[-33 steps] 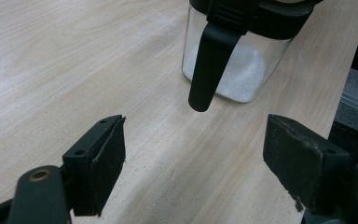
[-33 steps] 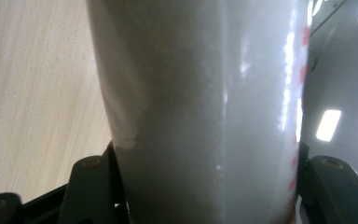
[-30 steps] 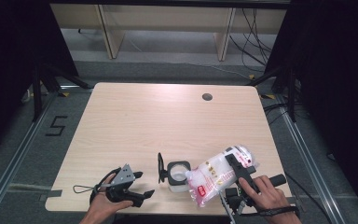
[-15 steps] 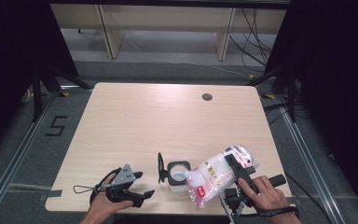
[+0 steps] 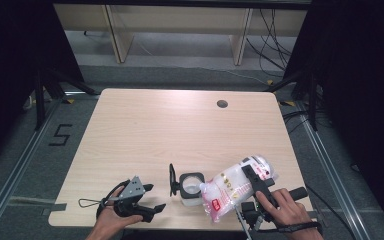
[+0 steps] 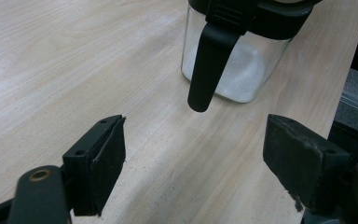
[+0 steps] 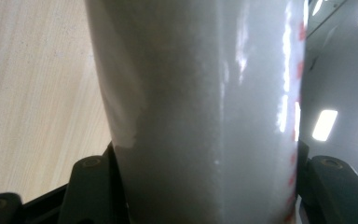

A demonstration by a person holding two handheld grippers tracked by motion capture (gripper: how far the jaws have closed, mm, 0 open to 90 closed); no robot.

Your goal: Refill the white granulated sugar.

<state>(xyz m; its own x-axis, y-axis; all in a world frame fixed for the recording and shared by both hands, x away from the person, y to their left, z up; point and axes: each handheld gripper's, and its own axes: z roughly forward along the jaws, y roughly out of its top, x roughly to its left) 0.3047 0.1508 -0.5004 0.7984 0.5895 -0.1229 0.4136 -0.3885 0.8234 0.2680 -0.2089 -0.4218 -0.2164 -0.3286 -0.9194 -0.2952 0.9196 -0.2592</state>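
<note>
Right tongs (image 5: 254, 186) clamp a bag (image 5: 232, 185) of white granules, lower right of frame, tilted over open glass jar (image 5: 191, 188) holding some. Left tongs (image 5: 150, 197) spread, empty, lower left on desk (image 5: 170, 130).

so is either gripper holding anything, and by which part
The right gripper clamps the white bag across its middle; the left gripper is open, holding nothing.

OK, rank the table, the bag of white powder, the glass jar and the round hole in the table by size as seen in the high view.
1. table
2. bag of white powder
3. glass jar
4. round hole
</note>
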